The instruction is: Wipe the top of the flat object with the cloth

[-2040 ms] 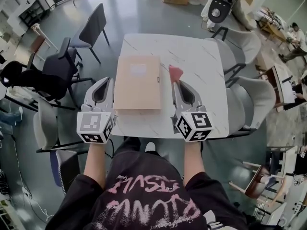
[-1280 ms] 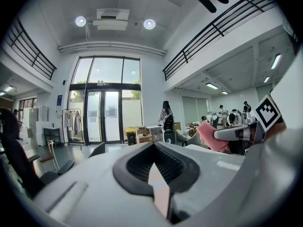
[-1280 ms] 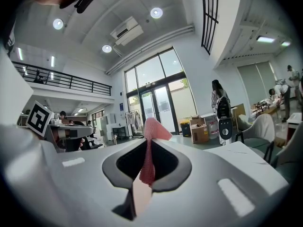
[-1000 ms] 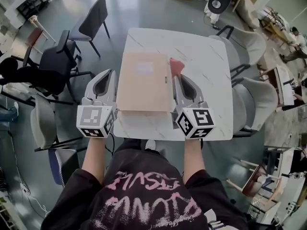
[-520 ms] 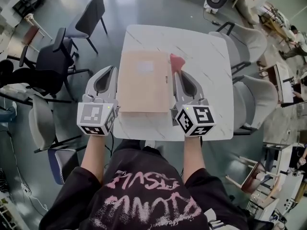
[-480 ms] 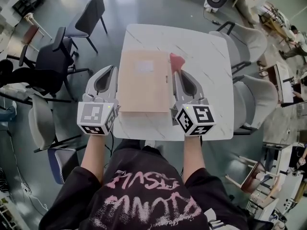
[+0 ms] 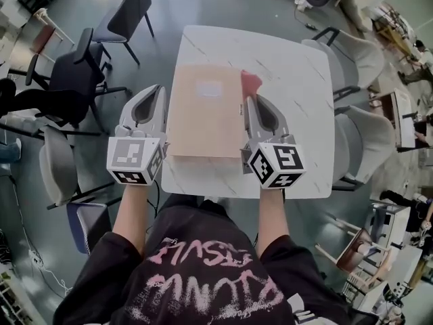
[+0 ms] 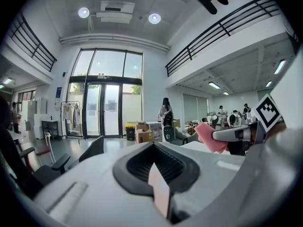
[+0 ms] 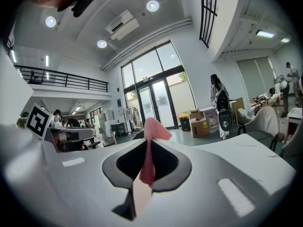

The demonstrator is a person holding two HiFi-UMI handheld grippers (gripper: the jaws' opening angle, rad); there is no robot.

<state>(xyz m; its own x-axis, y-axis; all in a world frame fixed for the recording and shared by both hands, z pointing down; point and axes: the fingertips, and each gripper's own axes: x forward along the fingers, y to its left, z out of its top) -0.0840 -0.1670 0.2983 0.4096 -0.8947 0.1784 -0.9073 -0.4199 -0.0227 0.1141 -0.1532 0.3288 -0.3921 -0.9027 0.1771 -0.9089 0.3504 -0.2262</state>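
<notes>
I see a flat tan object lying on the white table. It has a pale label near its 12 o'clock end. My right gripper is pinched tight on a pink cloth, just off the object's 3 o'clock side. My left gripper is at its 9 o'clock side, jaws pressed together with nothing inside.

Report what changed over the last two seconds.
Hardly anything. The right gripper, shut on the pink cloth, may have edged slightly forward beside the flat brown object; the view itself shifted too, so that is uncertain. Nothing was gripped or released. The left gripper stays shut and empty left of the object, and the cloth is not yet on its top.
</notes>
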